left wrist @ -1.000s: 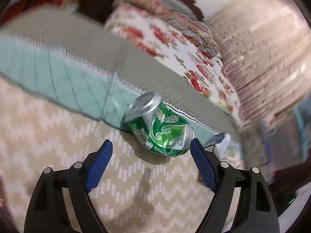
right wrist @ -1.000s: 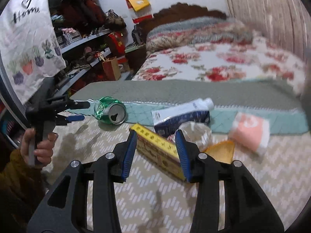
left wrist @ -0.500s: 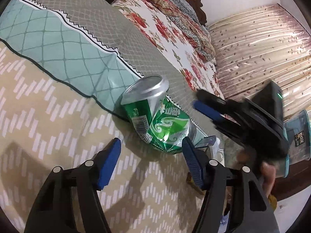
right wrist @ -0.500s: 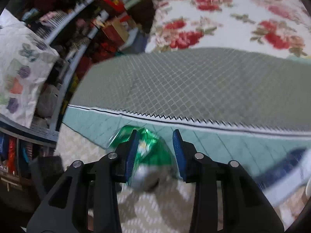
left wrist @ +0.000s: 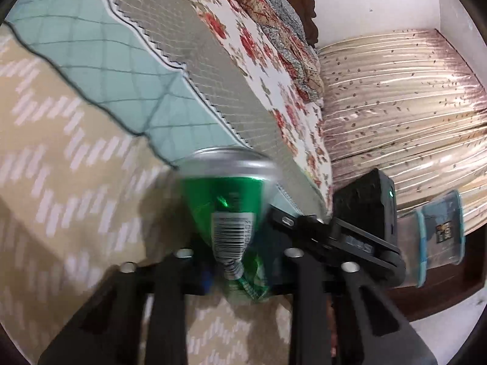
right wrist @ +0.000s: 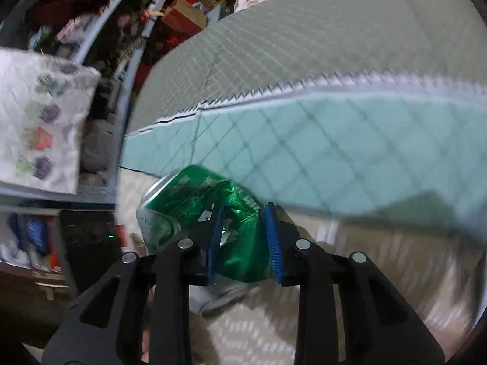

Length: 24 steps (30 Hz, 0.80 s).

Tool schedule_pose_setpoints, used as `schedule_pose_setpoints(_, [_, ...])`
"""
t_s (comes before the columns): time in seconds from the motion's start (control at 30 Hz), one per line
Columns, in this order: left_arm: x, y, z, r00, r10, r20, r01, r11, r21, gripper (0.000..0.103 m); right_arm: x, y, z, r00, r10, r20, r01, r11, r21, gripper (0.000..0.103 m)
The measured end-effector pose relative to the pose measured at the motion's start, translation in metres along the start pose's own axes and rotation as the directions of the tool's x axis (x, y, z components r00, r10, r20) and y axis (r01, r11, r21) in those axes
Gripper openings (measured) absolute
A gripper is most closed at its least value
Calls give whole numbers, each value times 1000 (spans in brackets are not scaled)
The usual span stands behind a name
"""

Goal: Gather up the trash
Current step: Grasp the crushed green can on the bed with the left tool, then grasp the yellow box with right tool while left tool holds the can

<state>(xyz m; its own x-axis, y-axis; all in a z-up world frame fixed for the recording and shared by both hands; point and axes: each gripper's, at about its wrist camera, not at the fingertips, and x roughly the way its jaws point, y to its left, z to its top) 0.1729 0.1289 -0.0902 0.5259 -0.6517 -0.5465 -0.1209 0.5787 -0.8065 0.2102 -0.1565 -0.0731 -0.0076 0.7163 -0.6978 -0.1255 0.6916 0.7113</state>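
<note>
I am looking at the crushed green can [left wrist: 226, 210], which is lying on the bed's patterned cover [left wrist: 76, 164] where the beige zigzag meets the teal quilted band [right wrist: 350, 149]. A second ago it was lying free between widely spread blue pads, with my right gripper over by a carton and other litter; now both tools are on it. The left gripper [left wrist: 236, 273] is closing its jaws, and the can's dented waist is being pinched between them, its silver end pointing away. The right gripper [right wrist: 243, 240] has swung across and is closing too, its jaws narrowed on the crumpled middle of the same can. I judge the pickup is nearly secured, though two grips on one soft can may buckle it further or twist it loose.

Around it: the grey netted strip [right wrist: 304, 39] and the floral bedspread [left wrist: 258, 51] beyond, a curtain [left wrist: 395, 97], and a clear plastic container [left wrist: 438, 231] to the right. The right tool's black body [left wrist: 362, 210] is crowding the left view; cluttered shelves [right wrist: 100, 30] are standing to the side.
</note>
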Motion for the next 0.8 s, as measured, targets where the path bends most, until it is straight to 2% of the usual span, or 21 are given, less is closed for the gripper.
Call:
schedule_pose_setpoints(0.03, [-2, 0, -2, 1000, -10, -1, 10, 1000, 9, 11, -4, -1, -9, 1000, 14, 10, -14, 1000, 1, 30])
schedule_pose_setpoints(0.13, [-15, -4, -16, 1000, -28, -6, 29, 998, 47, 11, -20, 8, -34, 999, 6, 47, -3, 999, -50, 31])
schedule_pose_setpoints(0.2, [-25, -5, -27, 999, -34, -14, 35, 997, 69, 11, -40, 14, -49, 993, -8, 118, 17, 997, -77, 32])
schedule_pose_setpoints(0.3, [-36, -6, -42, 999, -38, -29, 41, 994, 100, 11, -86, 25, -77, 968, 2, 250, 44, 983, -176, 33])
schedule_pose_setpoints(0.37, [-42, -11, -55, 998, -30, -48, 36, 990, 139, 11, -119, 29, -102, 932, -22, 362, 116, 964, -239, 36])
schedule_pose_setpoints(0.4, [-42, -12, -60, 998, -31, -58, 40, 988, 152, 11, -142, 26, -121, 896, -47, 441, 178, 949, -259, 40])
schedule_pose_setpoints(0.43, [-42, -15, -67, 997, -31, -74, 43, 985, 169, 11, -154, 24, -128, 876, -61, 479, 207, 944, -258, 51])
schedule_pose_setpoints(0.47, [-41, -17, -72, 996, -31, -86, 46, 983, 179, 11, -171, 16, -141, 843, -85, 531, 249, 937, -245, 55])
schedule_pose_setpoints(0.5, [-37, -21, -78, 994, -31, -105, 51, 980, 192, 11, -180, 12, -147, 826, -102, 555, 272, 934, -232, 55])
schedule_pose_setpoints(0.53, [-33, -23, -81, 992, -33, -122, 57, 978, 201, 11, -194, 2, -159, 796, -139, 589, 313, 928, -203, 55])
schedule_pose_setpoints(0.6, [-21, -30, -91, 987, -28, -159, 63, 973, 223, 11, -212, -18, -177, 763, -192, 617, 353, 924, -148, 55])
schedule_pose_setpoints(0.67, [-9, -35, -99, 981, -25, -192, 71, 970, 234, 11, -220, -33, -185, 759, -218, 614, 354, 929, -106, 54])
schedule_pose_setpoints(0.73, [0, -40, -102, 978, -17, -209, 69, 967, 246, 11, -221, -51, -193, 771, -220, 597, 324, 943, -71, 54])
schedule_pose_setpoints(0.8, [5, -44, -106, 976, -8, -219, 66, 963, 261, 11, -215, -60, -203, 788, -215, 577, 321, 943, -87, 54])
